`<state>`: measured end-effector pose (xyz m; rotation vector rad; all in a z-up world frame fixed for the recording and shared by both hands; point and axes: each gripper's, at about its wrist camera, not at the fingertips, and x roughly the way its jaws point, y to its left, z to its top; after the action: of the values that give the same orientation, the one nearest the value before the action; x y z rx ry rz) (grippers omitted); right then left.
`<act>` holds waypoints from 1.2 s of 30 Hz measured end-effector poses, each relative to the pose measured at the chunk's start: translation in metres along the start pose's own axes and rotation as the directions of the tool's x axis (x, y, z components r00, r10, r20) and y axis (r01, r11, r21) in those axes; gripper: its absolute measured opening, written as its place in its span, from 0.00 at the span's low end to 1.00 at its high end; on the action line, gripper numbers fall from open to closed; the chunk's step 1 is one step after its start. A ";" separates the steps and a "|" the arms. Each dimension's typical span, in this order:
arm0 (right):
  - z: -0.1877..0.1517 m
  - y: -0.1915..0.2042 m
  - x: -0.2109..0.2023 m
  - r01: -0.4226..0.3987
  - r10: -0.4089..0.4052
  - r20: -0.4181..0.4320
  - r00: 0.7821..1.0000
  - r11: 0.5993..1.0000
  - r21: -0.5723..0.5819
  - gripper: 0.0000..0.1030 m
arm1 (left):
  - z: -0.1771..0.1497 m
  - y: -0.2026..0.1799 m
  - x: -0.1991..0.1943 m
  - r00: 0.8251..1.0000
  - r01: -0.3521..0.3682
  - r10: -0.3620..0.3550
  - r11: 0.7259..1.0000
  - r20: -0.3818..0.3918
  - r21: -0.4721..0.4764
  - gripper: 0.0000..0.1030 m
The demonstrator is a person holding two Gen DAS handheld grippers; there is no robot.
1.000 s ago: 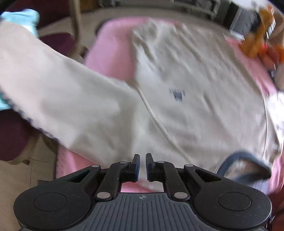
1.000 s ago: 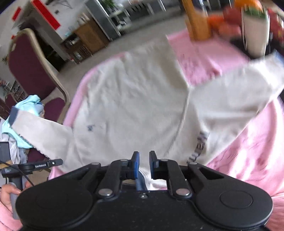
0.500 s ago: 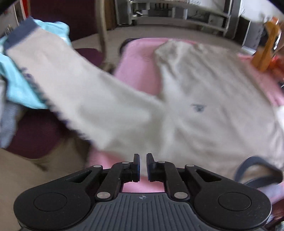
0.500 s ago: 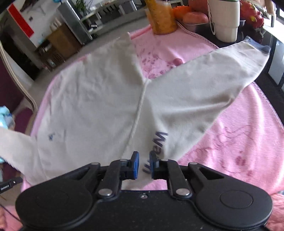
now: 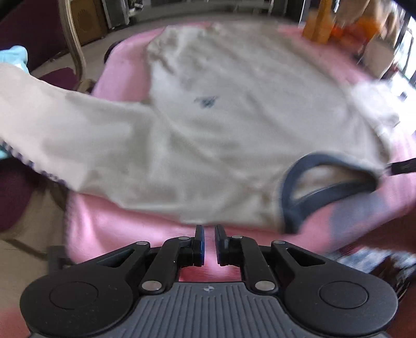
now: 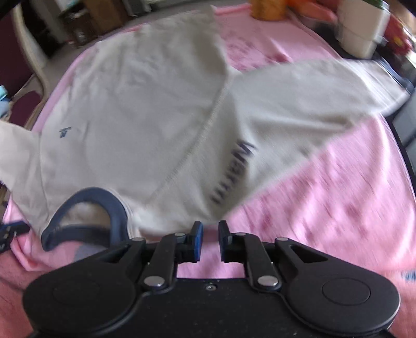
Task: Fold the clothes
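Note:
A cream sweatshirt (image 5: 221, 124) (image 6: 145, 109) lies spread front-up on a pink cloth (image 5: 117, 234) (image 6: 325, 195), its navy collar (image 5: 325, 187) (image 6: 85, 215) nearest me. The left sleeve (image 5: 52, 122) hangs off the table edge toward a chair. The right sleeve (image 6: 325, 91) stretches out over the pink cloth. My left gripper (image 5: 209, 231) hovers just short of the left shoulder edge, and my right gripper (image 6: 210, 226) sits at the right shoulder edge. On each, the fingers stand a narrow gap apart with only pink cloth showing between them.
A maroon chair (image 5: 72, 52) with light blue clothes (image 5: 15, 54) stands off the table's left side. An orange bottle (image 6: 270, 9) and a white container (image 6: 364, 28) stand at the far right, beside red and orange fruit. The dark table edge (image 6: 405, 135) borders the right.
Both grippers have drawn back toward me, so the sweatshirt's near edge now lies at the fingertips instead of under them. The left fingers' gap has widened slightly. The collar has come into the right view.

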<state>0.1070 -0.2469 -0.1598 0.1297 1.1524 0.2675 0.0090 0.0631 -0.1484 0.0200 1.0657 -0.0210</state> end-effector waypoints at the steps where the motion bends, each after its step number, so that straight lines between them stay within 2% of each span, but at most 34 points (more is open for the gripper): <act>1: -0.002 0.000 -0.005 -0.034 0.034 0.027 0.999 0.999 0.005 0.13 | 0.000 -0.001 -0.005 0.999 0.030 -0.030 0.999 0.028 -0.015 0.11; 3: -0.004 0.007 -0.002 -0.065 0.065 0.024 0.998 0.998 -0.016 0.13 | 0.008 -0.013 -0.004 0.997 0.023 -0.022 1.000 0.070 -0.017 0.11; 5: -0.005 0.016 0.004 -0.086 0.087 0.005 0.996 0.995 -0.044 0.13 | 0.016 -0.025 0.003 0.997 0.032 -0.031 0.999 0.071 -0.015 0.11; 8: -0.006 0.029 0.013 -0.119 0.118 -0.024 0.993 0.989 -0.085 0.13 | 0.022 -0.043 0.029 0.997 0.082 -0.081 0.996 -0.005 0.019 0.11; 9: -0.007 0.033 0.016 -0.130 0.128 -0.034 0.991 0.987 -0.098 0.13 | 0.019 -0.049 0.031 0.998 0.060 -0.060 0.997 -0.003 0.056 0.11; 12: -0.005 0.036 0.011 -0.155 0.149 -0.058 0.987 0.982 -0.106 0.13 | 0.020 -0.053 0.021 0.998 0.054 -0.050 0.990 -0.033 0.130 0.11; 13: -0.002 0.035 0.002 -0.165 0.161 -0.047 0.986 0.982 -0.096 0.13 | 0.024 -0.048 0.015 0.996 0.084 -0.081 0.989 -0.036 0.125 0.11; 16: 0.011 0.033 -0.027 -0.195 0.195 0.003 0.981 0.978 -0.077 0.13 | 0.043 -0.028 -0.008 0.994 0.097 -0.100 0.992 0.041 0.075 0.11; 18: 0.027 0.038 -0.053 -0.213 0.221 0.082 0.972 0.973 -0.091 0.13 | 0.062 -0.011 -0.026 0.990 0.083 -0.086 0.996 0.115 0.031 0.11; 21: 0.059 0.045 -0.087 -0.235 0.253 0.207 0.945 0.966 -0.108 0.15 | 0.092 0.015 -0.050 0.971 0.077 -0.066 0.996 0.228 -0.038 0.13; 23: 0.080 0.051 -0.104 -0.228 0.254 0.292 0.922 0.966 -0.122 0.19 | 0.114 0.033 -0.058 0.960 0.045 -0.023 0.996 0.279 -0.072 0.39; 25: 0.105 0.054 -0.112 -0.223 0.254 0.365 0.896 0.967 -0.126 0.27 | 0.137 0.052 -0.057 0.948 0.005 0.030 0.994 0.316 -0.109 0.40; 30: 0.174 0.053 -0.085 -0.212 0.223 0.450 0.865 0.974 -0.075 0.32 | 0.194 0.093 -0.028 0.938 -0.025 0.100 0.975 0.333 -0.222 0.32; 33: 0.219 0.047 -0.045 -0.171 0.169 0.452 0.876 0.985 -0.037 0.32 | 0.225 0.106 0.011 0.945 -0.054 0.139 0.959 0.295 -0.279 0.30; 35: 0.247 0.039 -0.009 -0.134 0.129 0.456 0.881 0.991 -0.021 0.26 | 0.241 0.114 0.043 0.951 -0.069 0.155 0.949 0.269 -0.307 0.30; 36: 0.262 0.035 0.011 -0.119 0.111 0.457 0.883 0.993 -0.012 0.21 | 0.246 0.118 0.058 0.954 -0.066 0.153 0.946 0.257 -0.318 0.30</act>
<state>0.3454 -0.2005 -0.0554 0.2625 0.6764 0.3134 0.2551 0.1737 -0.0791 -0.1994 0.7745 0.2380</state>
